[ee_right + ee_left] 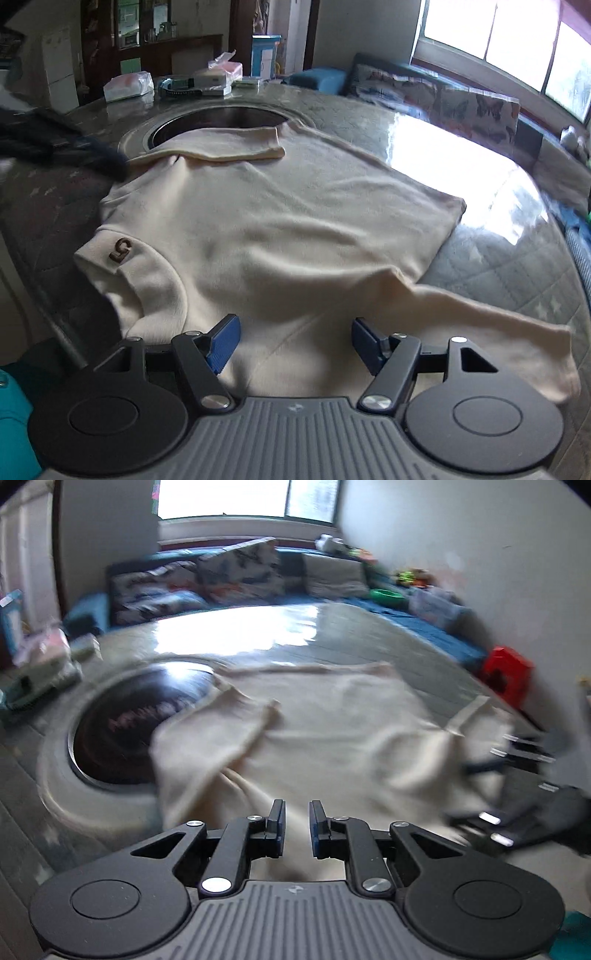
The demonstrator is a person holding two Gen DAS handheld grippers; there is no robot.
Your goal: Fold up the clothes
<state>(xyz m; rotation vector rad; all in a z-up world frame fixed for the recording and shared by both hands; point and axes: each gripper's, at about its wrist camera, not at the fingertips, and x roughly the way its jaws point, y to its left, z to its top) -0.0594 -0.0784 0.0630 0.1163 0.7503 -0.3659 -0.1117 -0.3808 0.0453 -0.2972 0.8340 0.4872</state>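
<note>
A cream long-sleeved sweater [280,229] lies spread on the round table, with a brown "G" patch [120,251] on its collar. One sleeve is folded across the top over the table's centre well [218,122]; the other sleeve [498,325] trails to the right. My right gripper [295,343] is open just above the near shoulder, holding nothing. In the blurred left wrist view the sweater [332,731] lies ahead, and my left gripper [297,823] is open with a narrow gap, empty. The right gripper [517,786] shows there at the sweater's right edge.
The table is a glossy grey round top [480,177] with a dark sunken centre [140,716]. Boxes, bags and a tape dispenser [177,86] sit at its far edge. A dark garment [55,140] lies at the left. A blue sofa with cushions [236,576] and a red stool [508,672] stand behind.
</note>
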